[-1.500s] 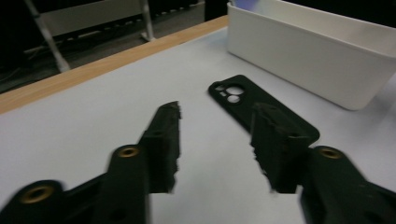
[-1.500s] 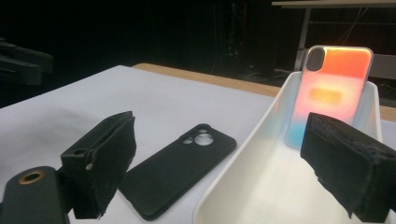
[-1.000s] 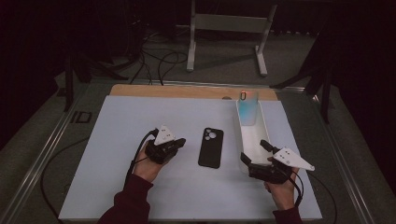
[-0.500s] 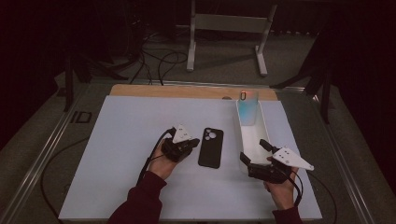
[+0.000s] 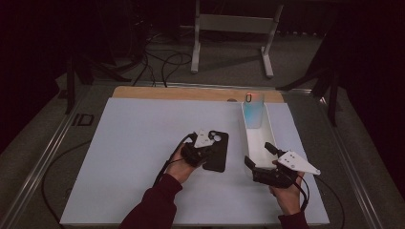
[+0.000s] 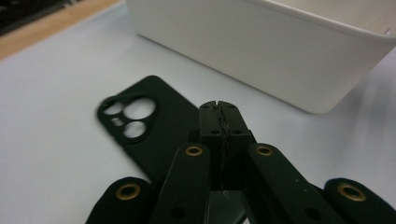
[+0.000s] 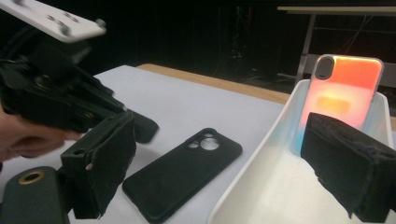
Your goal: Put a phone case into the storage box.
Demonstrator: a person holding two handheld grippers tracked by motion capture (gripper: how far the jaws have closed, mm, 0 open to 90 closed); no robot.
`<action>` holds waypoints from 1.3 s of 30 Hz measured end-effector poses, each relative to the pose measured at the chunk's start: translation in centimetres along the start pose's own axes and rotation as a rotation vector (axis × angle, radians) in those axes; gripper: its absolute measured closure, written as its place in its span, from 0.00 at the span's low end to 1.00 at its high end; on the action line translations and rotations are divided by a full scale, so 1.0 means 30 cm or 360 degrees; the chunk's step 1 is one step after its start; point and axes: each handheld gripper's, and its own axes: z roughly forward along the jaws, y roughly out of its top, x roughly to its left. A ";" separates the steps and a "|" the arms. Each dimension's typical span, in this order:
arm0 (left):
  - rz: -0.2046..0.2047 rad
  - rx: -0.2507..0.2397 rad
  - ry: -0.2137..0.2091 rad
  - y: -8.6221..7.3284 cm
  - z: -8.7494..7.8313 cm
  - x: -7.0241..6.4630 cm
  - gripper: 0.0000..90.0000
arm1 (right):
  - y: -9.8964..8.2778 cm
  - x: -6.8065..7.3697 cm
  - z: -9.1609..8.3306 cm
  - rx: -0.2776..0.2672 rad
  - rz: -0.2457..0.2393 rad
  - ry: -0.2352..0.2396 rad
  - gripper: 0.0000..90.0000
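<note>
Your left claw (image 5: 203, 153) is hovering over the black phone case (image 5: 217, 151), its jaws pressed together on nothing. The case is lying flat on the worktop (image 5: 133, 143), just beside the white tray (image 5: 256, 143). Your right claw (image 5: 260, 160) is gaping at the tray's near end.

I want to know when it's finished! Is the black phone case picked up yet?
Not yet. Nothing looks done: the black phone case lies flat on the white mat. In hand: the left gripper, jaws shut and empty, sits right over the case's edge. The right gripper, jaws open, waits at the near end of the white tray, where a phone leans. Grabbing and moving the case remain.
</note>
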 end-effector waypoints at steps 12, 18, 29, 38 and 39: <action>0.0023 0.0109 -0.0035 0.000 0.102 -0.039 1.00 | 0.004 0.002 -0.003 -0.0012 -0.0005 0.0001 0.11; 0.0039 0.0171 -0.0069 -0.002 0.151 -0.078 1.00 | 0.003 0.006 0.000 -0.0007 -0.0003 0.0010 0.11; 0.0057 0.0318 -0.0066 -0.037 0.209 -0.115 1.00 | -0.002 0.002 -0.002 -0.0010 0.0006 0.0006 0.11; 0.0012 0.0364 0.0044 -0.090 0.120 -0.041 1.00 | -0.003 -0.004 -0.006 -0.0015 0.0010 -0.0004 0.11; 0.0002 0.0364 0.0059 -0.097 0.111 -0.029 1.00 | -0.004 -0.004 -0.005 -0.0014 0.0011 -0.0004 0.11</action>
